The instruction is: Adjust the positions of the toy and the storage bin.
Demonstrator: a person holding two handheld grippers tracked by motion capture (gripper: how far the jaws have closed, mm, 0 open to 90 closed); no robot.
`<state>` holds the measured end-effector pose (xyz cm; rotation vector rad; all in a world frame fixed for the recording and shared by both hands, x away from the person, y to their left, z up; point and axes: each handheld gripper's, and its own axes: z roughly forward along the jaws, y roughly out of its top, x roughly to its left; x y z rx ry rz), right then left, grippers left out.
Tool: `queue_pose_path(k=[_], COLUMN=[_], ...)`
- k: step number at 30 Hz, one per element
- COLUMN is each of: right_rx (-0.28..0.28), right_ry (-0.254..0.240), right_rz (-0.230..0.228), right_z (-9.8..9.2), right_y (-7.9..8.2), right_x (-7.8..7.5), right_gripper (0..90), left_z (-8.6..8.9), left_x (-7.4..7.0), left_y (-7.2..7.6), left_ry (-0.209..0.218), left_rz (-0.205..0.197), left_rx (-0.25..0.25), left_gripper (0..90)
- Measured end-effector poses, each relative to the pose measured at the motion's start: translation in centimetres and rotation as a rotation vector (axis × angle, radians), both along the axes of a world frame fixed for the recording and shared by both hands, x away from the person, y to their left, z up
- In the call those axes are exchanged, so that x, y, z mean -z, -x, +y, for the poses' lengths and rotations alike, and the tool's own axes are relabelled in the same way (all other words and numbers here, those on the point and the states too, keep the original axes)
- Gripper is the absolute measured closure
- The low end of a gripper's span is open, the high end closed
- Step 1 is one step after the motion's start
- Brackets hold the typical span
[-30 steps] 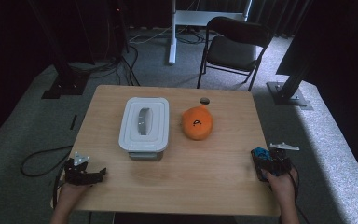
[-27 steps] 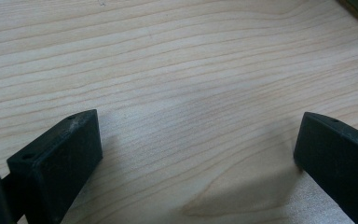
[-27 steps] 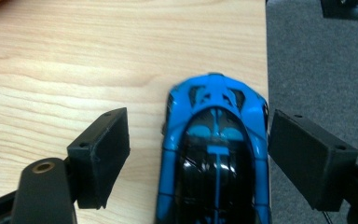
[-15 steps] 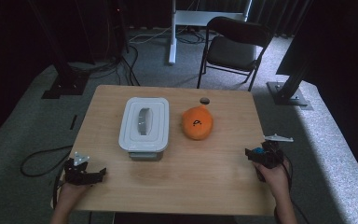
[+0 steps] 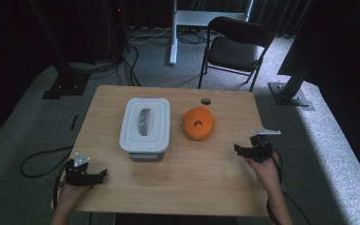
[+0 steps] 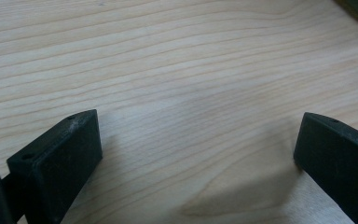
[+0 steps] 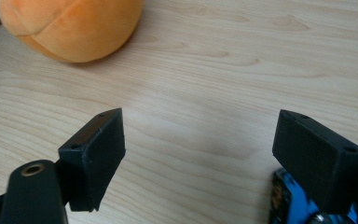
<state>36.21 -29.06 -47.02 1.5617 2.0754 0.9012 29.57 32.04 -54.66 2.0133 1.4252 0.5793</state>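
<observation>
Right claw (image 5: 242, 149) sits spread wide and holds nothing, low over the counter (image 5: 206, 183) near its right edge, with the orange plush toy (image 5: 198, 123) near, ahead of its jaws. Left claw (image 5: 99, 174) is likewise spread and unloaded at the near left corner, well apart from the white lidded box (image 5: 145, 125).

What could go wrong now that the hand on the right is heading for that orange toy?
The orange plush toy looks soft and rounded, so the open right gripper might nudge it away rather than catch it. It lies close to the lidded white container, so a push could bump it against that. The left gripper sits far off, unable to steady anything.
</observation>
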Motion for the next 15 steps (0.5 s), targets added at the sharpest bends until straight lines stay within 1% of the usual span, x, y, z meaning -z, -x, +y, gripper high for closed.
queue_pose_path(k=[8,15], right_rx=[-0.055,-0.094], right_ry=[-0.003,-0.012], right_rz=[-0.003,-0.016], right_z=[2.3,4.2], right_y=[-0.9,-1.8], right_x=[-0.2,-0.6], right_gripper=[16.2,16.4], left_z=[0.0,-0.1], left_x=[0.0,0.0], left_y=[0.0,0.1], left_ry=[-0.001,-0.002], left_rz=[0.001,0.001], left_rx=[0.0,0.004], left_gripper=[1.2,1.1])
